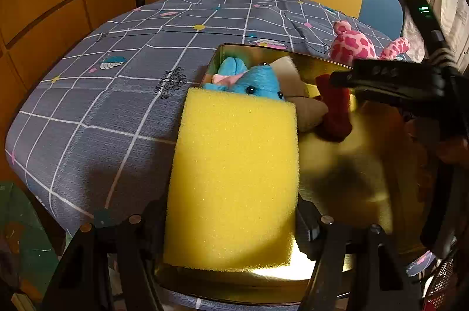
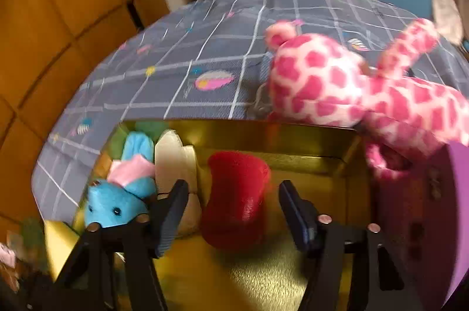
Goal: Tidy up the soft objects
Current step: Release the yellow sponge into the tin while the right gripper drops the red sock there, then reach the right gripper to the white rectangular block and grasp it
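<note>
Our left gripper (image 1: 231,226) held the yellow sponge (image 1: 234,179), its long axis running away from us over the gold tin's (image 2: 293,135) left side. Our right gripper (image 2: 231,211) stood wide, the red toy (image 2: 237,199) lying loose between its fingers inside the tin. The pink giraffe (image 2: 337,88) lay on the bench (image 1: 117,105) just beyond the tin's far rim, nearer our right hand.
</note>
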A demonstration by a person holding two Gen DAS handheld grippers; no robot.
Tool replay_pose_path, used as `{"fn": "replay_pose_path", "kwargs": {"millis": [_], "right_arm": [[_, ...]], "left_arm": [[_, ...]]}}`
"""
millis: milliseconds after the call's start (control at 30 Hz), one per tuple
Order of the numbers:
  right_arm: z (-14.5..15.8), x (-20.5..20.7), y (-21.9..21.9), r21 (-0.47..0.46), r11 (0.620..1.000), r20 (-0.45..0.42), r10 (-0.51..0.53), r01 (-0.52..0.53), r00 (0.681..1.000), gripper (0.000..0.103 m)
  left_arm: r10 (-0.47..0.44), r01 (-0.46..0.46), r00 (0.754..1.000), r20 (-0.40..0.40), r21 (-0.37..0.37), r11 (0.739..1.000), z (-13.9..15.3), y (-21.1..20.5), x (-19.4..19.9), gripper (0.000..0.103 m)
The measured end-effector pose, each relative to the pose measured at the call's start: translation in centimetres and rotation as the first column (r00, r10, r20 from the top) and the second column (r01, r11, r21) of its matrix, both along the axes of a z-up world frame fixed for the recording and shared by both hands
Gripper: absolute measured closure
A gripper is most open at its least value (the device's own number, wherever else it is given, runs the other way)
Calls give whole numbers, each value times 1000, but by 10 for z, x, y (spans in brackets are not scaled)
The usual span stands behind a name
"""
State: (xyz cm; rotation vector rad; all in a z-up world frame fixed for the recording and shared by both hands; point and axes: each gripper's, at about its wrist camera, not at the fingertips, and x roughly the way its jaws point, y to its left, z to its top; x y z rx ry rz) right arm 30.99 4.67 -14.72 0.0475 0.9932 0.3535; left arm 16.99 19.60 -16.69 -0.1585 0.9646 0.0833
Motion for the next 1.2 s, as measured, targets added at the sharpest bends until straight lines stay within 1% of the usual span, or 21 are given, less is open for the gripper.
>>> {"fn": "replay_pose_path", "kwargs": {"millis": [67, 133, 300, 367, 400, 433, 467, 567, 633, 700, 767, 800, 867, 967, 1067, 1200], "right_arm": [[9, -7, -8, 37, 999, 16, -37, 36, 999, 37], [19, -18, -13, 77, 997, 37, -31, 28, 999, 35], [46, -59, -26, 109, 994, 136, -13, -2, 991, 32], [55, -73, -30, 120, 993, 158, -9, -10, 987, 32], [59, -80, -33, 127, 992, 172, -11, -11, 985, 32], [64, -87, -36, 137, 990, 187, -13, -13, 982, 31], [69, -94, -40, 147, 989, 202, -15, -15, 979, 30], [80, -111, -48, 162, 987, 241, -17, -23, 970, 28], [86, -123, -53, 164, 986, 268, -14, -32, 963, 28], [89, -131, -58, 167, 985, 279, -12, -36, 960, 28], [90, -137, -67, 169, 985, 277, -23, -25, 961, 28], [90, -140, -74, 160, 987, 271, -41, -3, 962, 28], [88, -142, -85, 144, 989, 263, -69, 31, 962, 28], [86, -145, -106, 117, 990, 255, -111, 83, 961, 28], [85, -151, -135, 116, 984, 250, -158, 133, 955, 28], [87, -158, -169, 82, 975, 260, -222, 207, 940, 28]], "left_arm": [[12, -12, 1000, -3, 3, 1000, 0, 0, 1, 33], [29, -29, 1000, -3, -6, 1000, 1, 1, 0, 32], [72, -72, 997, 9, -33, 997, 5, 2, -4, 32], [82, -81, 996, 30, -39, 996, 10, 2, -6, 31], [88, -87, 995, 40, -36, 996, 12, 2, -6, 28], [98, -96, 993, 59, -26, 995, 15, 2, -7, 18], [104, -104, 992, 73, -13, 995, 17, 0, -7, 15], [115, -119, 989, 92, 34, 992, 22, -3, -6, 15], [122, -126, 989, 83, 41, 991, 24, -3, -5, 15], [133, -135, 987, 86, 15, 991, 27, -2, -7, 16], [138, -135, 986, 94, -37, 990, 29, -3, -11, 16], [138, -130, 985, 106, -73, 989, 33, -4, -14, 16], [125, -112, 985, 118, -109, 988, 37, -9, -16, 17], [85, -66, 987, 138, -138, 988, 45, -26, -17, 17], [40, -15, 987, 153, -162, 987, 51, -45, -18, 17], [-23, 56, 988, 151, -216, 975, 57, -72, -17, 18]]}}
